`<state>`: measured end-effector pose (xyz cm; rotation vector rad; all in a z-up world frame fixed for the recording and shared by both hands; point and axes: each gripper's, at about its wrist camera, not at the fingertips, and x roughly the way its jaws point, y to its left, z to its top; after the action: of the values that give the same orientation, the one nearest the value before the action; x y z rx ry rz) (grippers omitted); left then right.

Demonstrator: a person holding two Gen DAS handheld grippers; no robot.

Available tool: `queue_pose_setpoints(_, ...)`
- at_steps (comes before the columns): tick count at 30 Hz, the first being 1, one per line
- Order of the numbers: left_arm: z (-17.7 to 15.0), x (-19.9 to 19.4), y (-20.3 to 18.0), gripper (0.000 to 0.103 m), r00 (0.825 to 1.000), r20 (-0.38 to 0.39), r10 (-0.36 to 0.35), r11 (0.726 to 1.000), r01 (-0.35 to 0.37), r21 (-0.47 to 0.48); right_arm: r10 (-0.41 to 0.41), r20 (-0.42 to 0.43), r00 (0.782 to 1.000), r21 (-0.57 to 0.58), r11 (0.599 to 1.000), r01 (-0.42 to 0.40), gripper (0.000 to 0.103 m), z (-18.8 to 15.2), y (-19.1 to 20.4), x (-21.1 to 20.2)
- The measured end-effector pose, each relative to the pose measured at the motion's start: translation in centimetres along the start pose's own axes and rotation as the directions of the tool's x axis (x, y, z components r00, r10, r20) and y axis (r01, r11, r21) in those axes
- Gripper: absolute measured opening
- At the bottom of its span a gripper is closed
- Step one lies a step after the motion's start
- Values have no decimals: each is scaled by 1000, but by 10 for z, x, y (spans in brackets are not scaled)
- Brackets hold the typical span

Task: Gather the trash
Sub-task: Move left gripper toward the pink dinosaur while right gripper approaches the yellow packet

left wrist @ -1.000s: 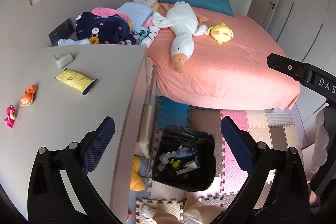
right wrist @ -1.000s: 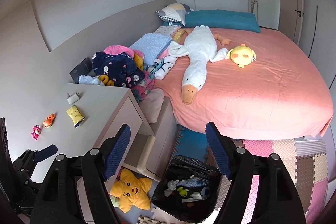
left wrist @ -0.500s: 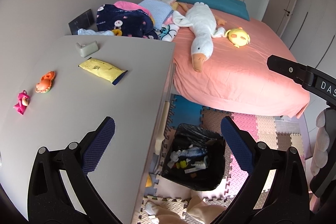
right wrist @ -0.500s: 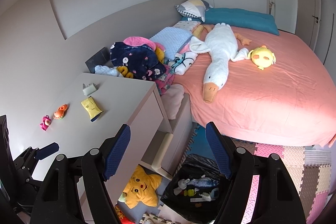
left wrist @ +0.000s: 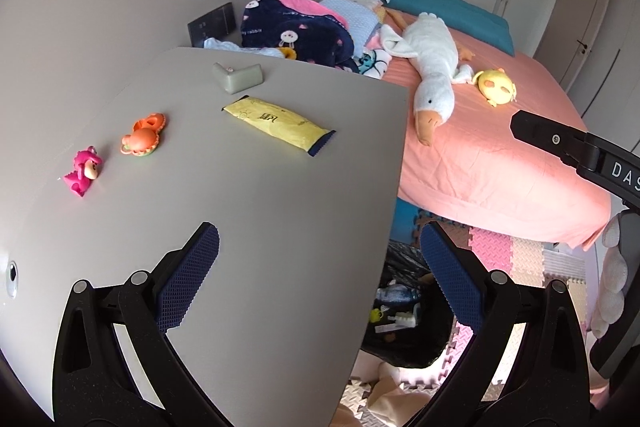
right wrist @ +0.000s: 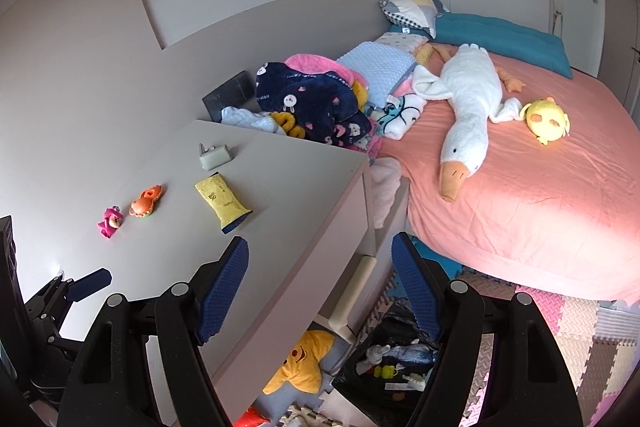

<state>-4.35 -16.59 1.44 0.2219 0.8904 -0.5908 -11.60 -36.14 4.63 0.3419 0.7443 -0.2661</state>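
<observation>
A yellow wrapper [left wrist: 278, 124] [right wrist: 222, 201] lies on the grey desk [left wrist: 280, 227] [right wrist: 288, 187], with a small grey-green object [left wrist: 237, 77] [right wrist: 215, 155] behind it. To its left lie an orange toy [left wrist: 143, 139] [right wrist: 147, 205] and a pink toy [left wrist: 83, 174] [right wrist: 109, 221]. A black trash bag [left wrist: 404, 323] [right wrist: 396, 367] with rubbish in it stands on the floor below the desk's right edge. My left gripper [left wrist: 320, 275] hangs open above the desk's front right corner, empty. My right gripper [right wrist: 320, 287] is open and empty above the desk edge.
A bed with a pink sheet [right wrist: 540, 195] holds a white goose plush [right wrist: 468, 119], a yellow chick plush [right wrist: 546, 120] and heaped blankets [right wrist: 312, 103]. A yellow star plush [right wrist: 298, 361] lies under the desk. Foam mats [right wrist: 580, 327] cover the floor. An open drawer [right wrist: 356, 291] juts out.
Both views have swung left: the desk and its wrapper and toys now fill more of each view, and the trash bag has slid toward the lower right. Both grippers stay open.
</observation>
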Motion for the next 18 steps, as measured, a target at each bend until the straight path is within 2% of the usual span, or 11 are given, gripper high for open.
queue_pose_setpoints(18, -6, 4, 87, 97, 995, -18, 100, 987, -101, -122, 90, -79, 993, -75, 993, -96, 75, 14, 71, 61)
